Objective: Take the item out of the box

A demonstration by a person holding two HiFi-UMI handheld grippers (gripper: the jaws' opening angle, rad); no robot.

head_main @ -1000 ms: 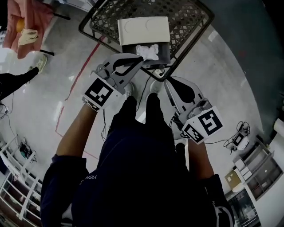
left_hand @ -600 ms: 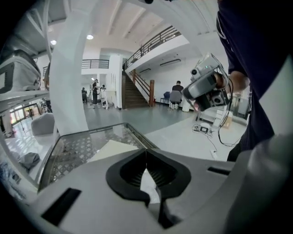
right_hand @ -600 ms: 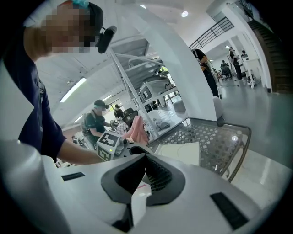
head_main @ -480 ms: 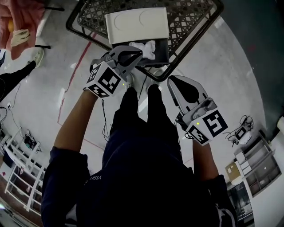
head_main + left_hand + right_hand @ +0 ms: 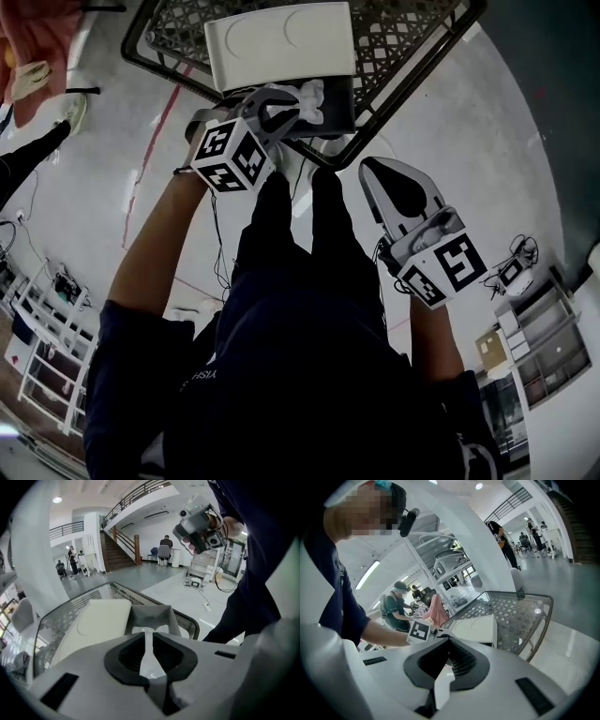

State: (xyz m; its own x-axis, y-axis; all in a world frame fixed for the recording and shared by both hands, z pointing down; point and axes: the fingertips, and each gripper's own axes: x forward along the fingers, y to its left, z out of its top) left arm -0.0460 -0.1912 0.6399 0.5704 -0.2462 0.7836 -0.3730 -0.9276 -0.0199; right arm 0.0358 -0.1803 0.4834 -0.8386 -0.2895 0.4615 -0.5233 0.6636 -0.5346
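An open box (image 5: 339,103) stands at the near edge of a mesh-topped table (image 5: 412,56), its white lid (image 5: 281,45) folded back. A crumpled white item (image 5: 311,97) lies inside the dark box. My left gripper (image 5: 298,101) is shut, with its tips right at the item; whether it pinches the item I cannot tell. In the left gripper view the box (image 5: 150,616) and item (image 5: 162,629) show just past the left gripper (image 5: 146,637). My right gripper (image 5: 367,167) hangs shut and empty over the floor, right of the box and clear of the table.
The person's legs and shoes (image 5: 323,178) stand below the table edge. Cables trail on the floor (image 5: 511,272). A pink cloth (image 5: 28,37) hangs at top left, with shelving (image 5: 37,347) at lower left. People stand far off in both gripper views.
My left gripper has moved up to the box and rolled, so its marker cube now shows two faces. The right gripper has barely shifted.
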